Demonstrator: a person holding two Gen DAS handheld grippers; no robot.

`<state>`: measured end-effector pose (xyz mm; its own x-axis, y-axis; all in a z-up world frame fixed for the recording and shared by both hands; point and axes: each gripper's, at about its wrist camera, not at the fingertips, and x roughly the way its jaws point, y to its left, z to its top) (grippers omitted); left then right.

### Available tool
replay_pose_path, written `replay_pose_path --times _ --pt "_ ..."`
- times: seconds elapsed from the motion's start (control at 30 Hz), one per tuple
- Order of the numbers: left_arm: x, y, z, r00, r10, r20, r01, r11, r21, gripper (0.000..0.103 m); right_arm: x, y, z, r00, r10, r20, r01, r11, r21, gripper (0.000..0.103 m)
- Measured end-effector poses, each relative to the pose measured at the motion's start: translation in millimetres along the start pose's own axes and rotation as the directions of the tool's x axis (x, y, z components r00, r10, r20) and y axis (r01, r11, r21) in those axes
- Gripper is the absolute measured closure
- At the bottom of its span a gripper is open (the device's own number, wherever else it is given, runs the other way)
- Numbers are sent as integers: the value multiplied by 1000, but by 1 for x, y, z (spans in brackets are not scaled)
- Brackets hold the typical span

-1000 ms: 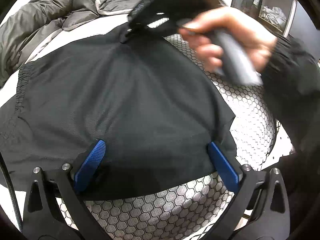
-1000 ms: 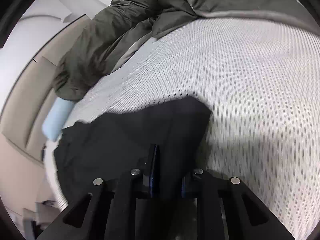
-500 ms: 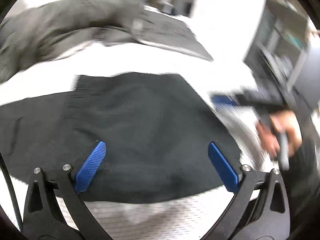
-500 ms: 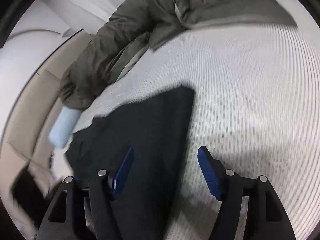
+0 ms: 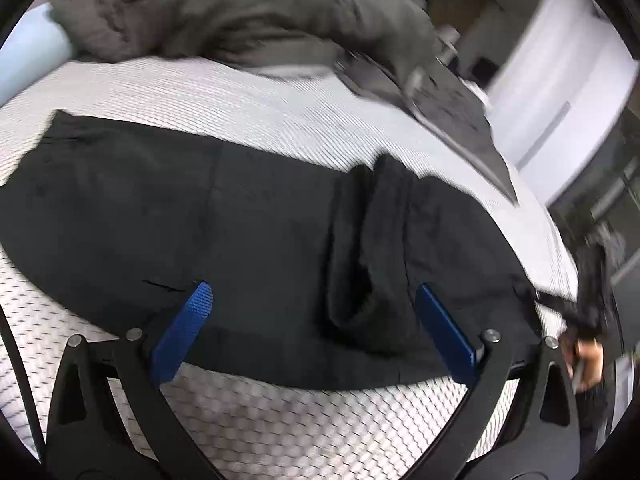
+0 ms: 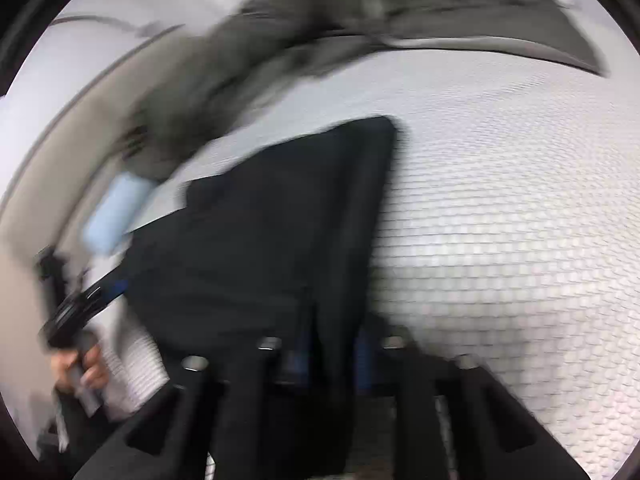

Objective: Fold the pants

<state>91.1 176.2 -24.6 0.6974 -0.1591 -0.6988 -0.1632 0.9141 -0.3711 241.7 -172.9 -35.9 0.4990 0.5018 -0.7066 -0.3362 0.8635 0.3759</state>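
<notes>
The black pants (image 5: 256, 224) lie flat across the bed (image 5: 280, 420), whose cover is a pale mesh with a small honeycomb pattern. The cloth is matte and thin, with a raised fold near the middle and a short slit of a pocket near the front edge. The left tool (image 5: 316, 328) hangs over the pants with its ribbed blue pads spread wide and nothing between them. The right tool (image 6: 328, 356) is closing on an edge of the pants; motion blur hides whether its pads already press the cloth. A crumpled grey-green quilt (image 5: 240, 12) and a pale blue roll (image 6: 114, 212) lie at the far side, both blurred.
</notes>
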Motion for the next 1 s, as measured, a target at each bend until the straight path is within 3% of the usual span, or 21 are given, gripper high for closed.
replay_pose_path --times 0.13,0.2,0.3,0.47,0.6,0.67,0.8,1.0 --pt "21 -27 -5 999 -3 -55 8 996 85 23 -7 -11 -15 1000 25 13 -26 997 66 65" --pt "27 -37 -11 996 -12 -89 22 993 117 46 -13 -6 -26 1000 29 13 -29 999 42 56" --pt "30 -41 -20 994 2 -110 13 991 134 56 -15 -6 -39 999 44 -19 -44 999 6 55" --pt "16 -39 -17 989 -68 -131 85 988 127 56 -5 -4 -43 999 39 -33 -40 999 -7 54" --pt "25 -31 -19 980 -29 -194 56 989 137 54 -15 -18 -47 999 40 -36 -40 999 -5 54" --pt "26 -30 -18 982 -22 -190 48 990 135 52 -16 -17 -48 999 34 -36 -34 999 -12 52" --pt "8 -39 -14 995 37 -88 -20 983 182 33 -16 -4 -46 999 32 -36 -32 999 -11 50" --pt "-17 -46 -3 999 5 52 -13 987 160 25 -28 8 -62 998 45 -43 -48 997 -67 50"
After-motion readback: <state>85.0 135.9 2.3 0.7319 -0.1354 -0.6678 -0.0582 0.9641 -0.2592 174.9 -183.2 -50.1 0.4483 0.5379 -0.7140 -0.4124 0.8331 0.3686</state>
